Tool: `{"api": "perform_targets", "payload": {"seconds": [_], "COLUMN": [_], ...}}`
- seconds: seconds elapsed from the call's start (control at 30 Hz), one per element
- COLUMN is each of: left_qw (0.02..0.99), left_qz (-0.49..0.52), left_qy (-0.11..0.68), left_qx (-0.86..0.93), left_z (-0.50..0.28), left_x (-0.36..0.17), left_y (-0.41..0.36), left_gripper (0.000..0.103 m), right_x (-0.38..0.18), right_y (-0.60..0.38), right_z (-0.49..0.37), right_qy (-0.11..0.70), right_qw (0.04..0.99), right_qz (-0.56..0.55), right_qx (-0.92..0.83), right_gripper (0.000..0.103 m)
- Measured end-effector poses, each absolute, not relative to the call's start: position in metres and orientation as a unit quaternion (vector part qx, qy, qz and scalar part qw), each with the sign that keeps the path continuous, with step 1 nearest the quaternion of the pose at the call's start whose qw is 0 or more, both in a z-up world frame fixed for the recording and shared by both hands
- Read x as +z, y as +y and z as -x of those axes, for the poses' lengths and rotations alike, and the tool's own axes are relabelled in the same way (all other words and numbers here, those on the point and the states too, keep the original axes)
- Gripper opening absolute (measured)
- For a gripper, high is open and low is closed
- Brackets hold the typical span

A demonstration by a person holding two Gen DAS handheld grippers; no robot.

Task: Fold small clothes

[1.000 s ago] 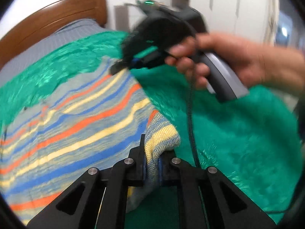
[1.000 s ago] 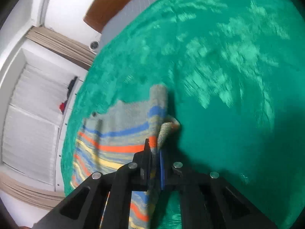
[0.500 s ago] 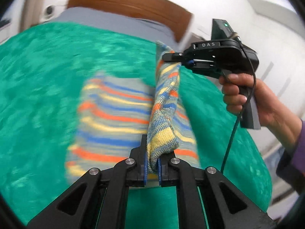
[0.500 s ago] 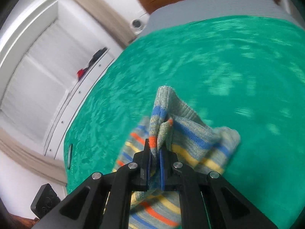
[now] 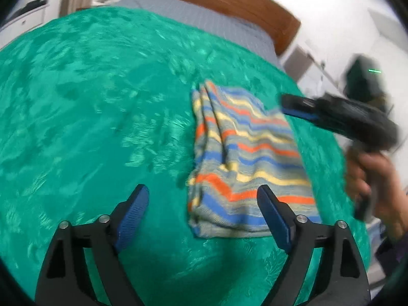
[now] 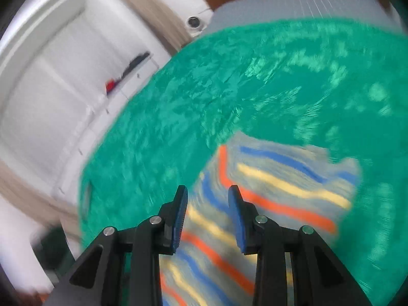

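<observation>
We count one striped knit garment point(image 5: 244, 163), two grippers and one hand. The garment lies folded into a rough rectangle on the green blanket point(image 5: 102, 107), with several layers showing along its left edge; its stripes are grey, blue, orange and pale yellow, and they run wavy across it. From the left gripper point(image 5: 202, 201) the garment is just ahead and a little to the right, its near edge partly behind the right finger. This gripper's jaws are opening and already stand wide apart, and nothing is between the blue pads point(image 5: 135, 211). The right gripper point(image 6: 207, 199) hangs over the near part of the same garment; its jaws are opening too, with a narrower gap, and we see the cloth below the gap, but the pads do not press on it. In the left wrist view the right gripper is blurred, to the right of the garment, carried by the person's hand point(image 5: 369, 178). The blanket is plush and shiny, and it covers a bed with a grey sheet point(image 5: 204, 17) and a brown wooden headboard point(image 5: 229, 2) farther ahead. Beyond stand white walls and white cupboards point(image 6: 51, 97).
</observation>
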State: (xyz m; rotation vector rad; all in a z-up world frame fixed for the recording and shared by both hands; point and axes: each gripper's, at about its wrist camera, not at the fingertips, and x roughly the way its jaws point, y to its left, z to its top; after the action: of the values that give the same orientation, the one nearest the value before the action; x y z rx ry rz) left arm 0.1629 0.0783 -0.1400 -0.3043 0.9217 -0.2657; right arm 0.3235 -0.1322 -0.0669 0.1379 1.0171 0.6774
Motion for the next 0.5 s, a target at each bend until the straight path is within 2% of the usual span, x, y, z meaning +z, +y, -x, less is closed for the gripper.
{"api": "perform_targets", "payload": {"seconds": [0.07, 0.1, 0.2, 0.23, 0.27, 0.3, 0.37, 0.5], "left_qw": [0.873, 0.865, 0.856, 0.862, 0.876, 0.887, 0.908, 0.901], "left_qz": [0.113, 0.108, 0.148, 0.148, 0.133, 0.118, 0.078, 0.062], "left_qy": [0.466, 0.485, 0.49, 0.479, 0.458, 0.442, 0.407, 0.429], "left_qx": [-0.092, -0.068, -0.075, -0.079, -0.077, -0.07, -0.052, -0.019], "left_z": [-0.176, -0.179, -0.17, -0.16, -0.152, -0.147, -0.143, -0.179], "left_x": [-0.151, -0.161, -0.158, -0.149, -0.138, -0.131, -0.122, -0.147], "left_y": [0.074, 0.077, 0.1, 0.107, 0.117, 0.124, 0.138, 0.159], "left_gripper": [0.083, 0.077, 0.078, 0.084, 0.089, 0.1, 0.102, 0.102], "right_x": [-0.069, -0.075, -0.096, -0.091, -0.088, -0.083, -0.077, -0.084], "right_y": [-0.139, -0.141, -0.146, -0.152, -0.16, -0.171, -0.193, -0.227], "right_z": [-0.287, -0.274, -0.226, -0.207, -0.194, -0.178, -0.151, -0.119], "right_qy": [0.485, 0.497, 0.515, 0.496, 0.484, 0.468, 0.434, 0.413], "right_qw": [0.811, 0.805, 0.811, 0.824, 0.832, 0.847, 0.877, 0.902], "right_qz": [-0.035, -0.021, 0.061, 0.06, 0.047, 0.022, -0.019, -0.075], "right_qx": [0.327, 0.323, 0.272, 0.268, 0.266, 0.251, 0.206, 0.099], "right_gripper": [0.035, 0.037, 0.038, 0.038, 0.047, 0.067, 0.083, 0.083]}}
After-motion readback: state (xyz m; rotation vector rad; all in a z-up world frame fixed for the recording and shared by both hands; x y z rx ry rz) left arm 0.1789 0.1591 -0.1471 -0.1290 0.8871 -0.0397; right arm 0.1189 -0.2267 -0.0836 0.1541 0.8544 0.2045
